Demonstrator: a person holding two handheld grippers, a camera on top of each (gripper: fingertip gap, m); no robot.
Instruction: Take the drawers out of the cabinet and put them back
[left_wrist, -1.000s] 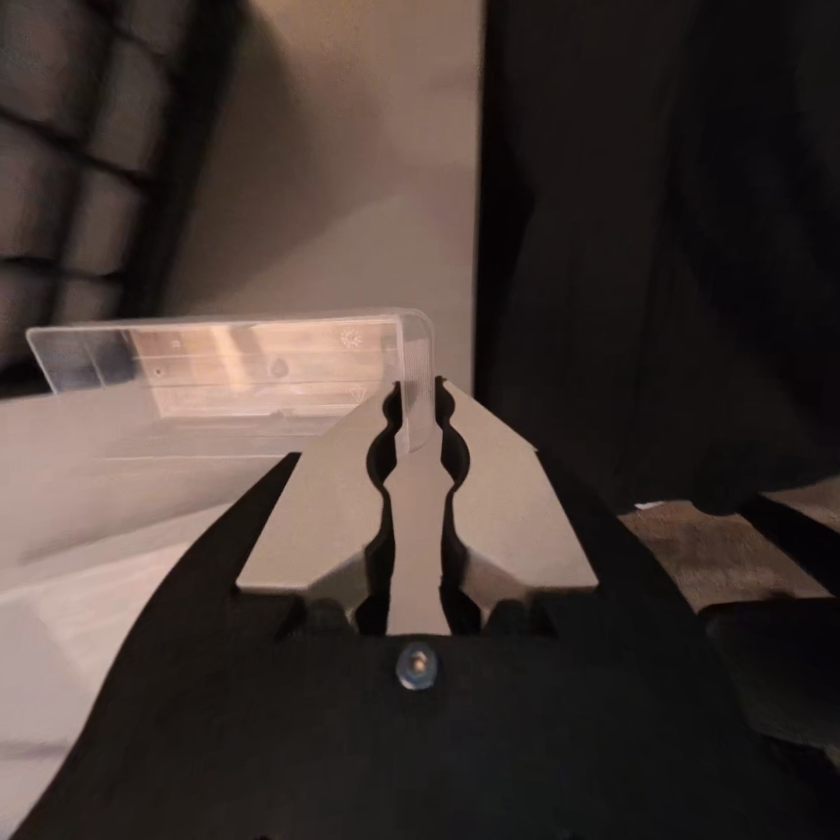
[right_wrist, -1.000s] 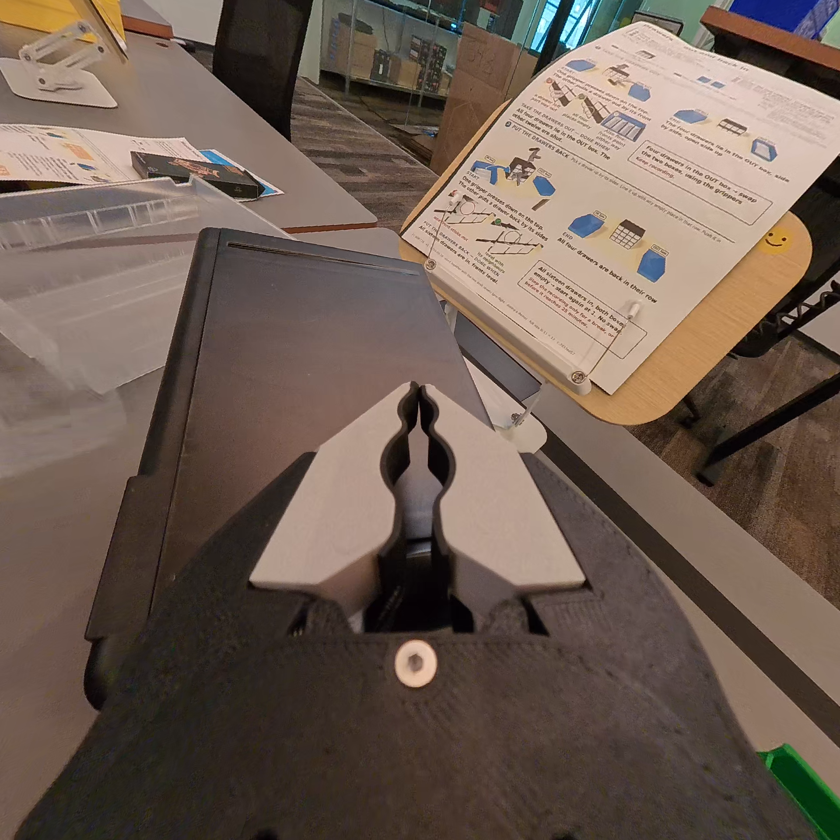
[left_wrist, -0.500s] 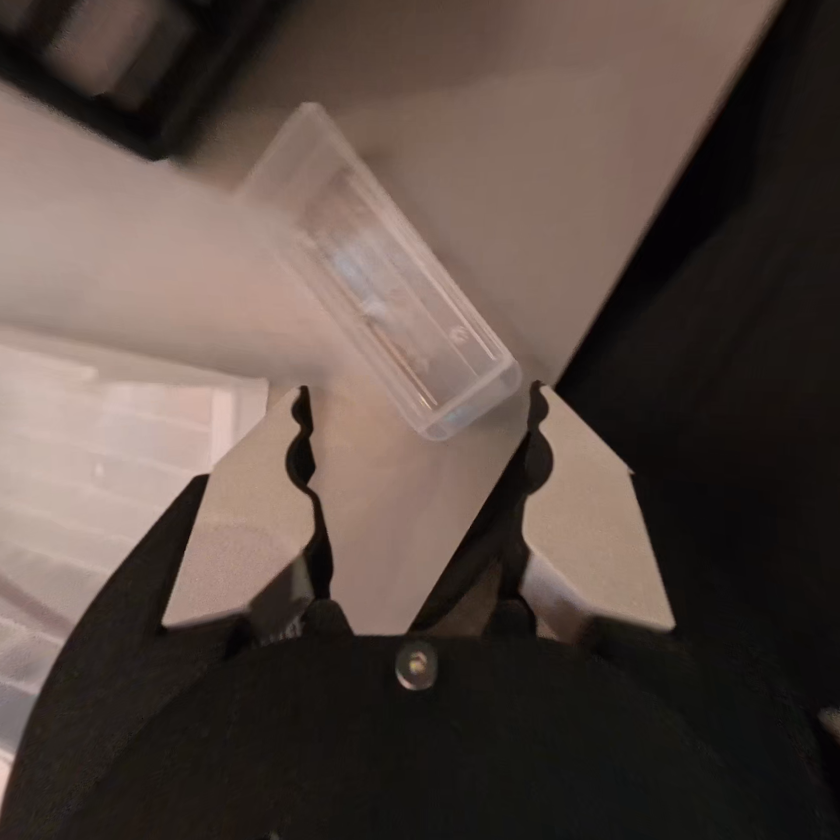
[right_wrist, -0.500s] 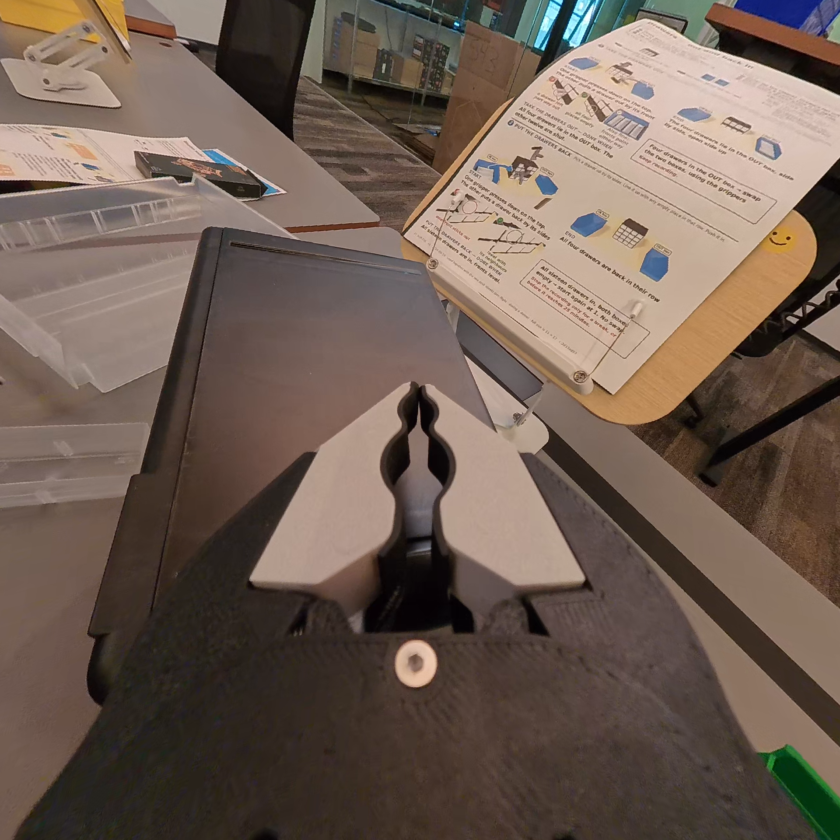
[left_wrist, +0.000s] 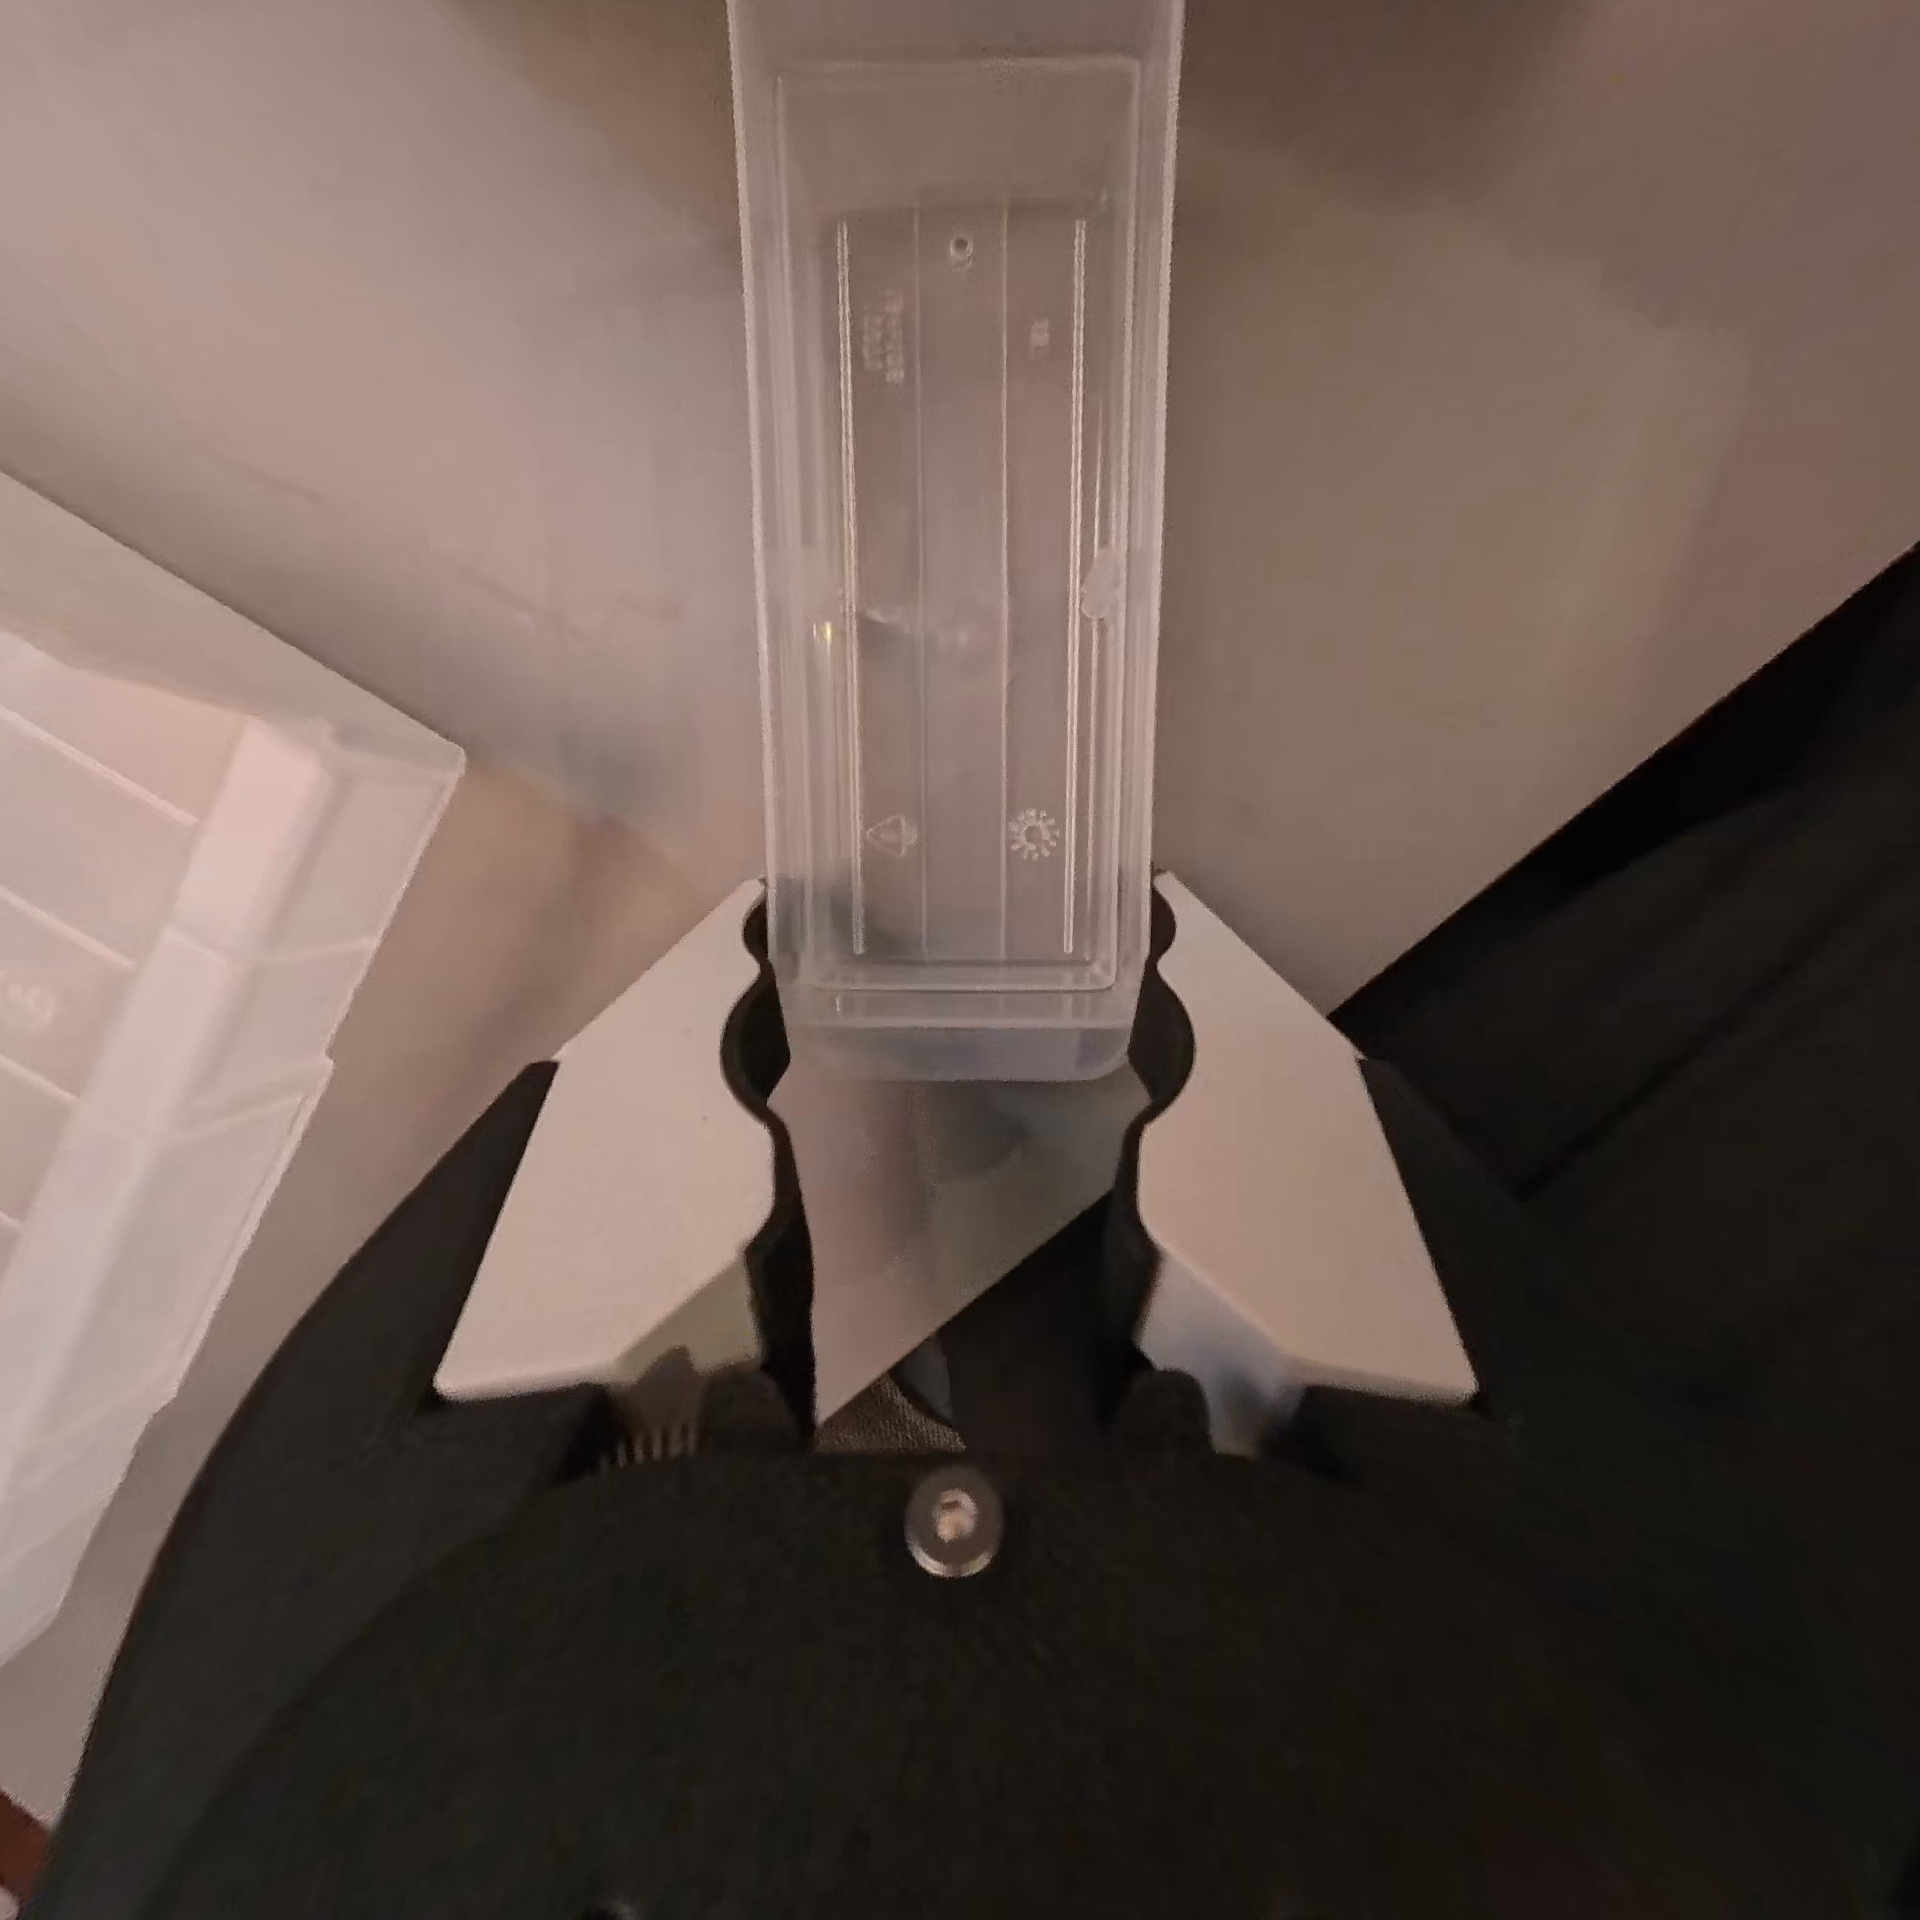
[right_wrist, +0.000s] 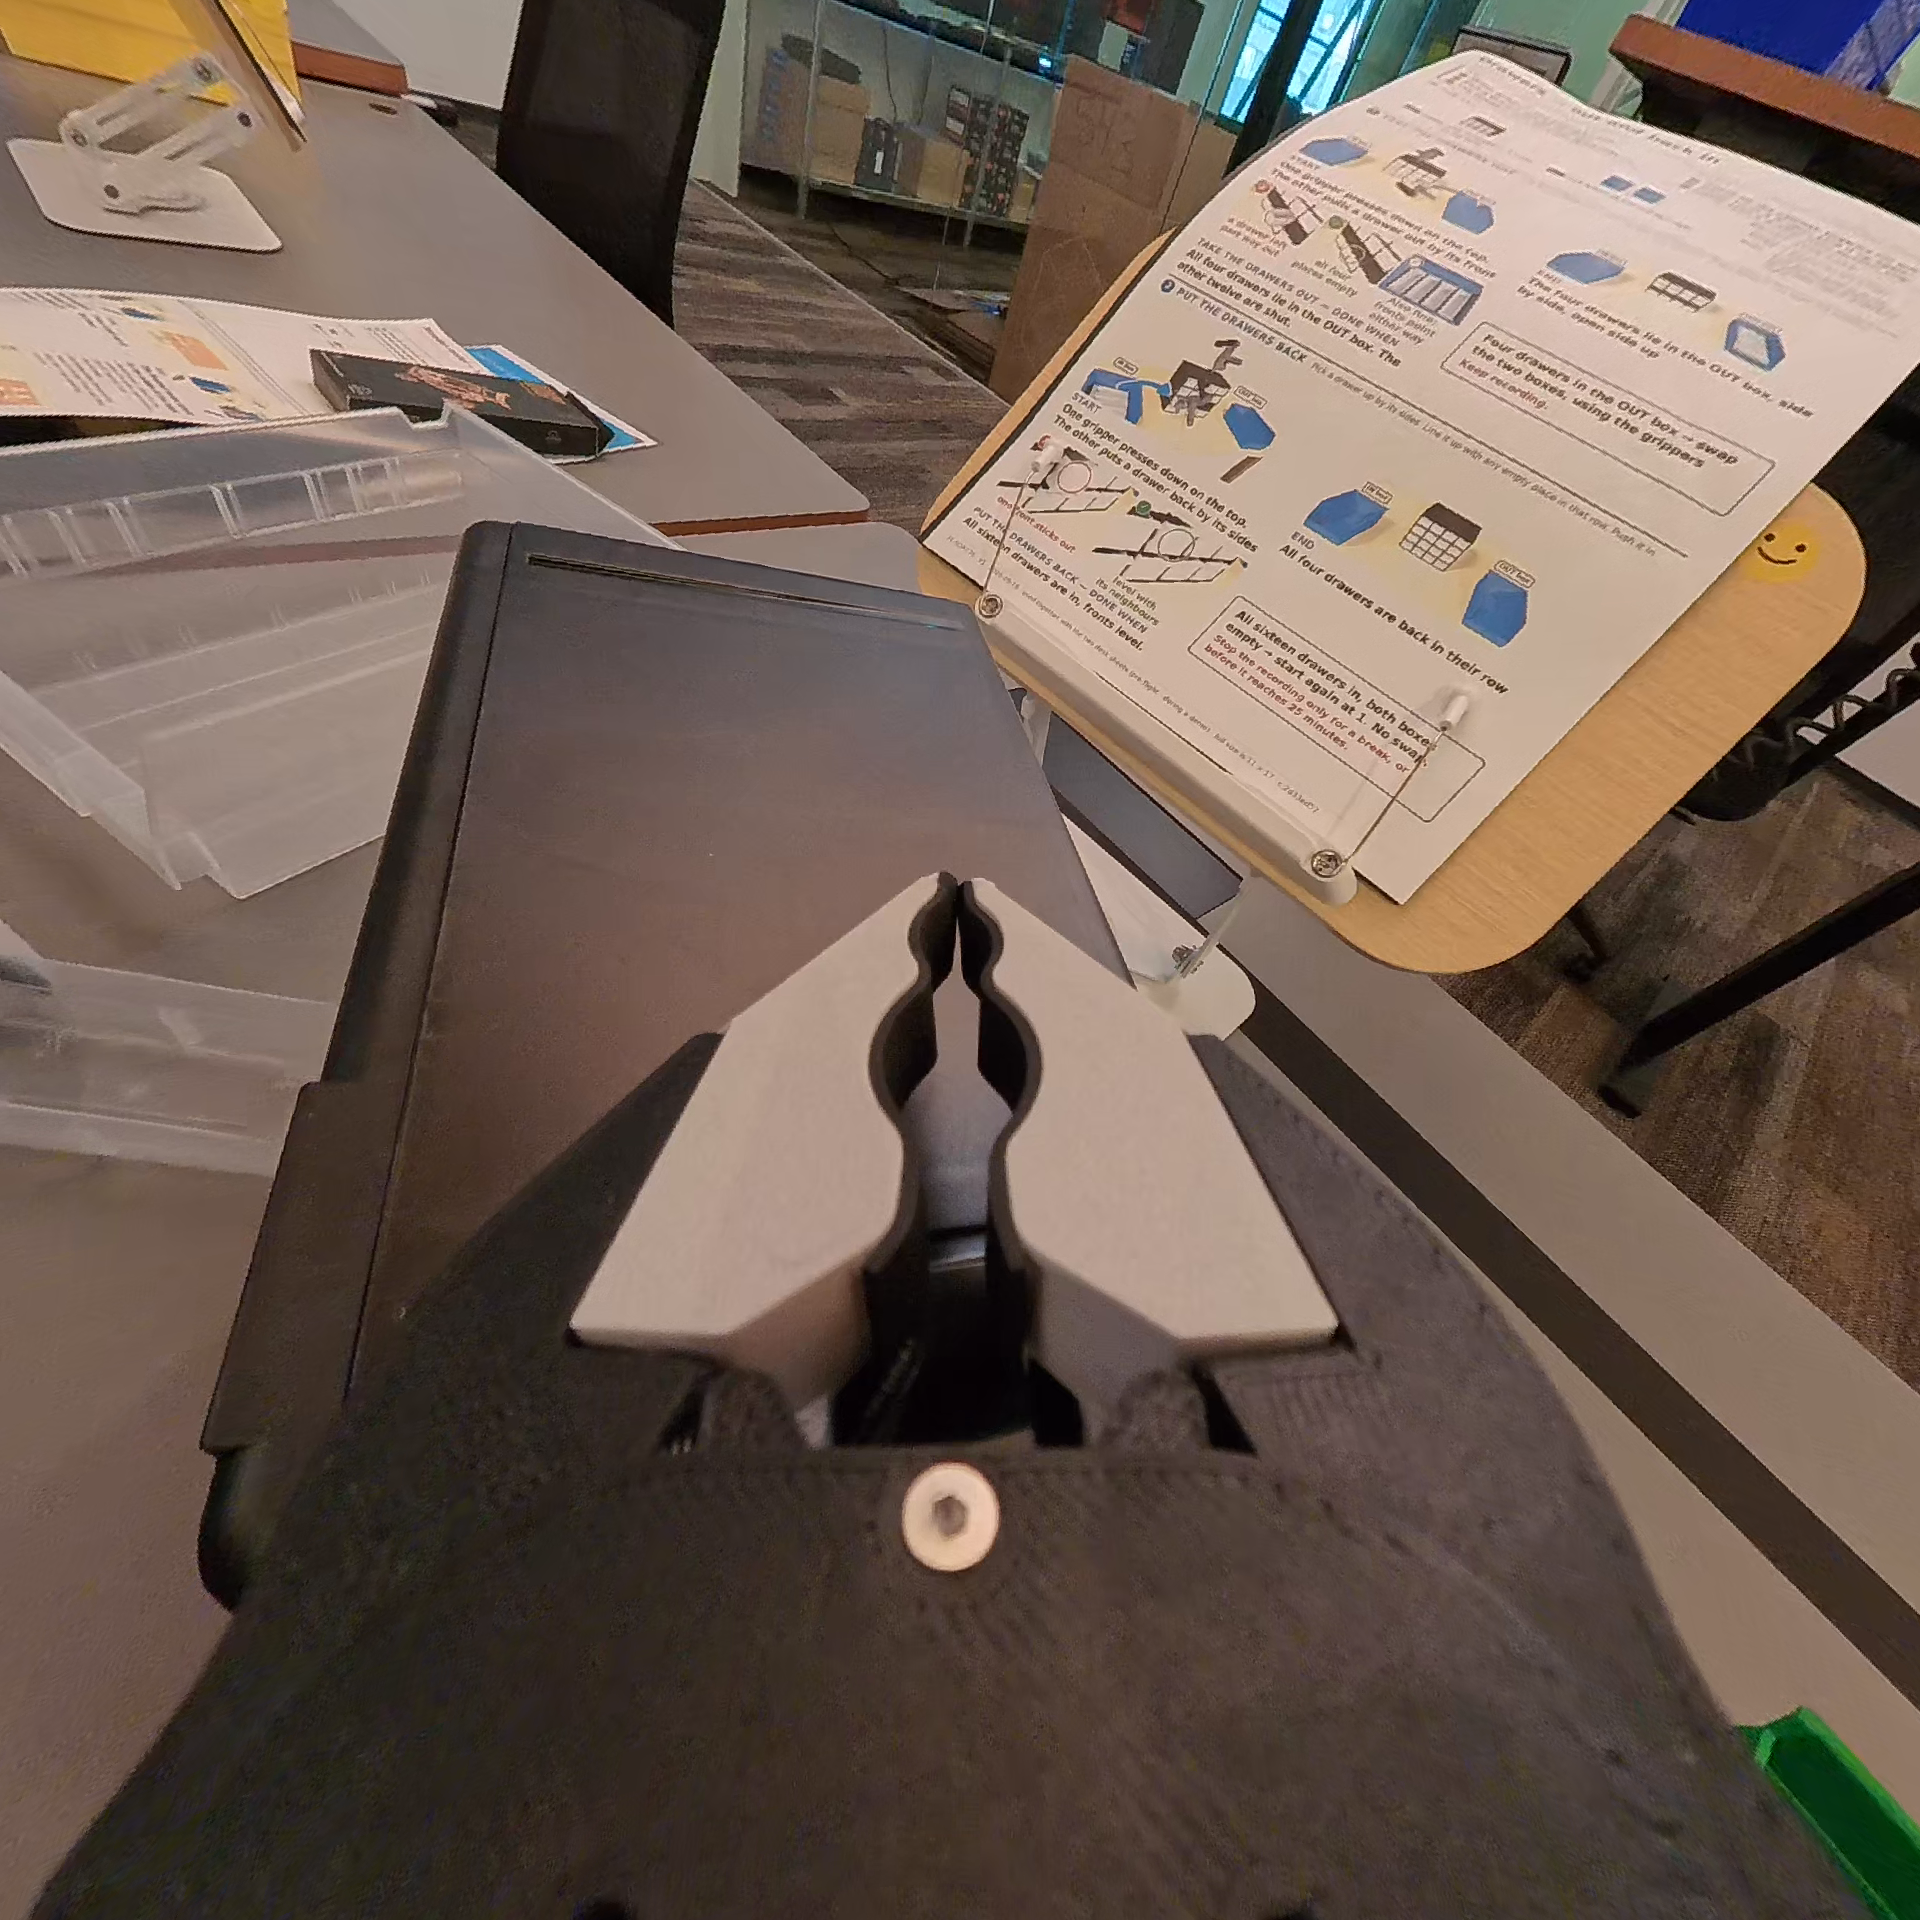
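Observation:
In the left wrist view a clear plastic drawer (left_wrist: 956, 520) lies open side up on the pale table (left_wrist: 364, 364), running straight away from me. My left gripper (left_wrist: 956, 935) is closed across the drawer's near end, and both pads (left_wrist: 764, 997) touch its side walls. In the right wrist view my right gripper (right_wrist: 956, 883) is shut with nothing between its fingertips. It sits over the flat top of the black cabinet (right_wrist: 727, 748). The cabinet's drawer slots are hidden.
A translucent plastic box (left_wrist: 156, 1039) stands left of the drawer and also shows in the right wrist view (right_wrist: 208, 644). An instruction sheet on a tilted stand (right_wrist: 1403, 468) is right of the cabinet. Papers and a small black box (right_wrist: 457, 400) lie farther back. The table edge runs along the right.
A second ago my left gripper pinched the drawer by one thin wall. It let go, opened wide, turned, and has closed across the drawer's width. The right gripper has not moved.

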